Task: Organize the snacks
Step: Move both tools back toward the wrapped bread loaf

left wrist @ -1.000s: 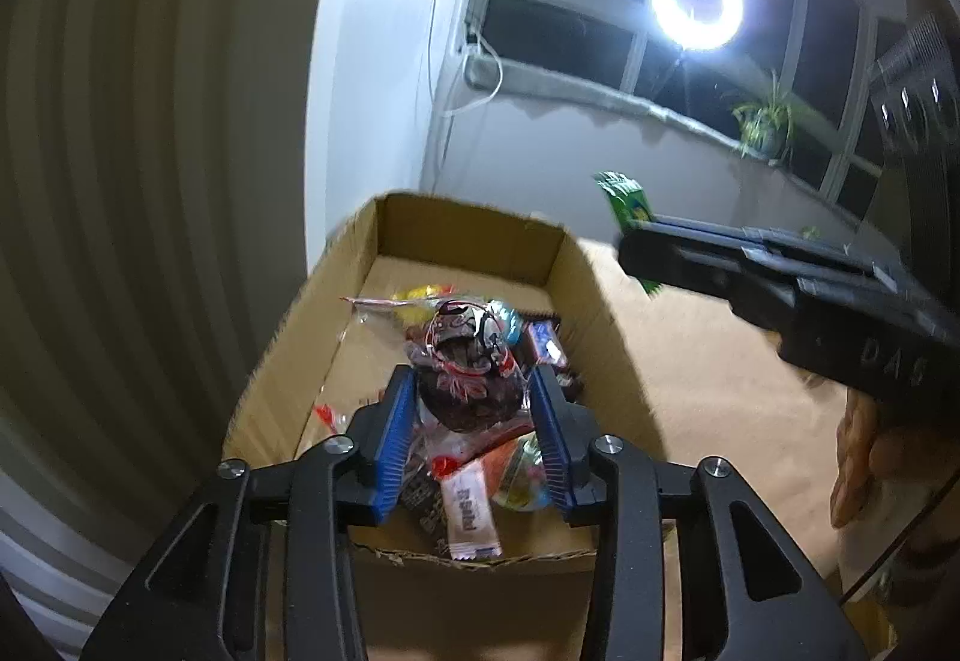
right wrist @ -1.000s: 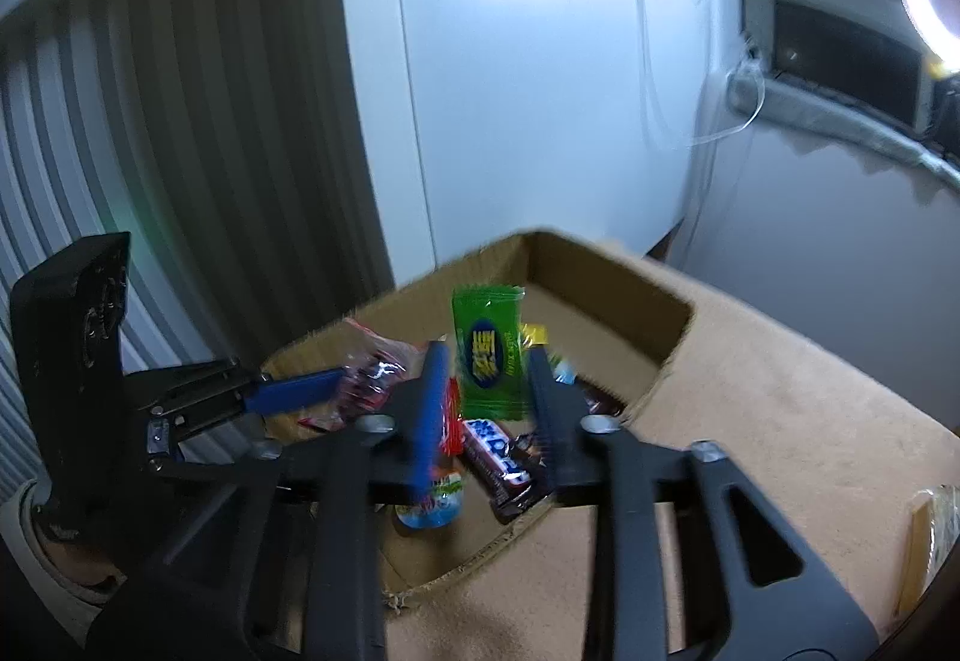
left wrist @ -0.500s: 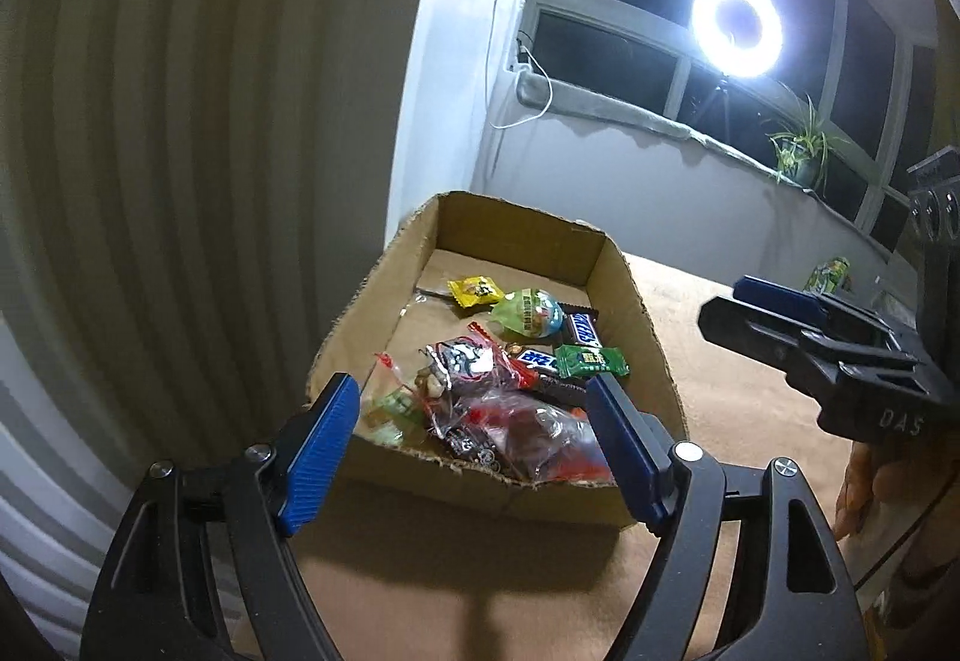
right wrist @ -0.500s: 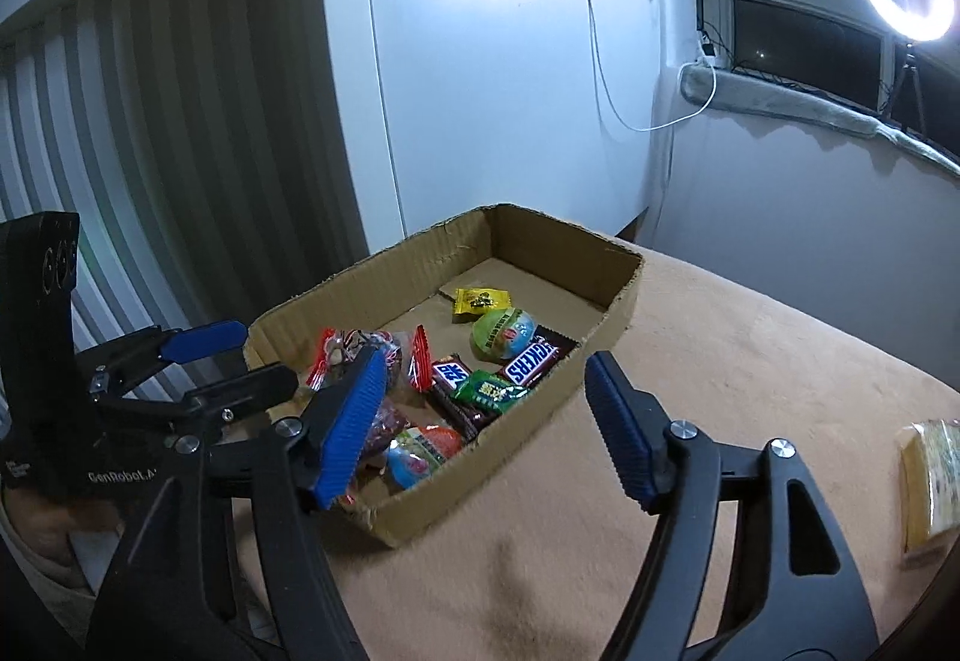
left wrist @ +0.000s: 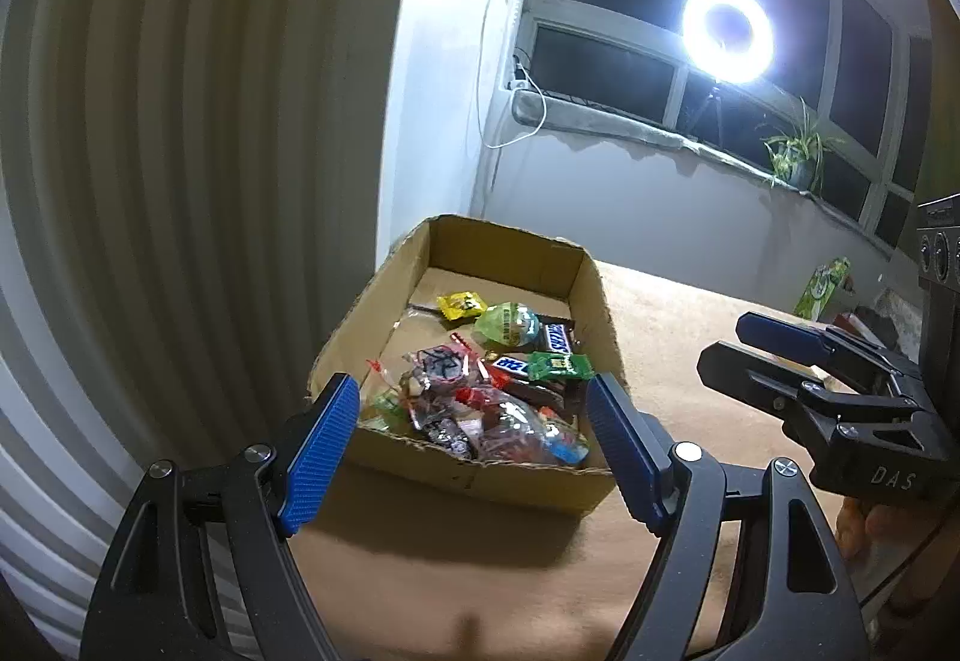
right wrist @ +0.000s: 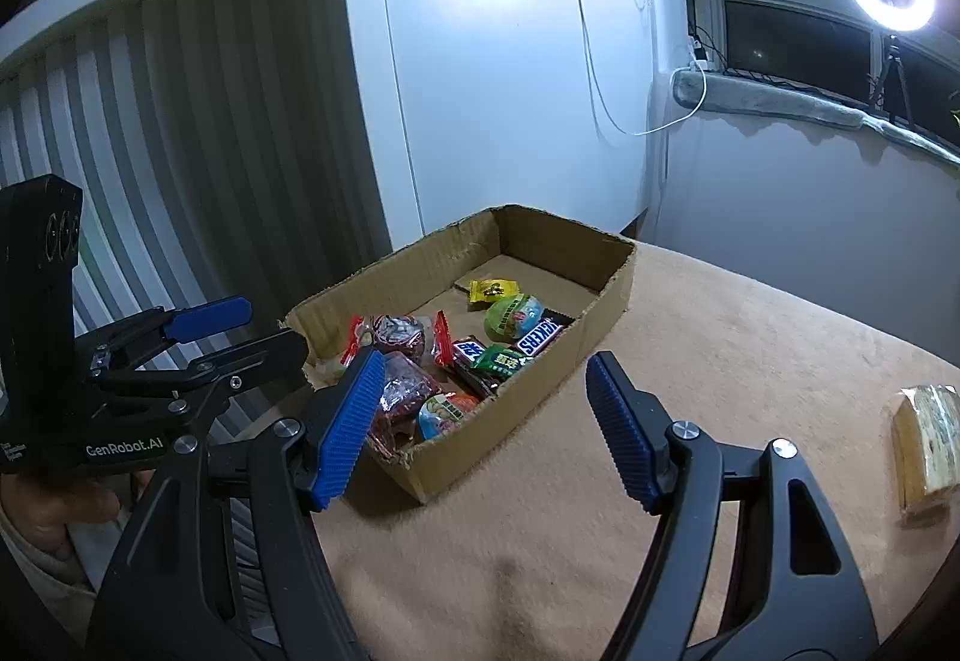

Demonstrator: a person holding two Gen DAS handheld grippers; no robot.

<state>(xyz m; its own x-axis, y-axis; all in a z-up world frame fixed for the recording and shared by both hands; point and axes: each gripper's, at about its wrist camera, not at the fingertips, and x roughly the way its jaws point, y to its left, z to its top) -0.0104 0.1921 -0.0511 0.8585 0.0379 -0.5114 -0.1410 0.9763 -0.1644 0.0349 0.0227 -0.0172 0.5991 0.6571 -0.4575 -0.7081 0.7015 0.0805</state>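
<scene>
Snacks (left wrist: pixel 480 391), light and crinkly, fill the cardboard box (left wrist: pixel 510 475) ahead of both wide-open, empty grippers; the wrapped block (right wrist: pixel 927 448), right of the right gripper (right wrist: pixel 486 421), looks best pinched across its flat faces, while the left gripper (left wrist: pixel 474 436) holds nothing.

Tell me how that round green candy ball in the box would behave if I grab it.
The green candy ball looks rounded and glossy, so it would probably slip or roll from flat pads. It rests among wrappers in the cardboard box, which may steady it.
</scene>
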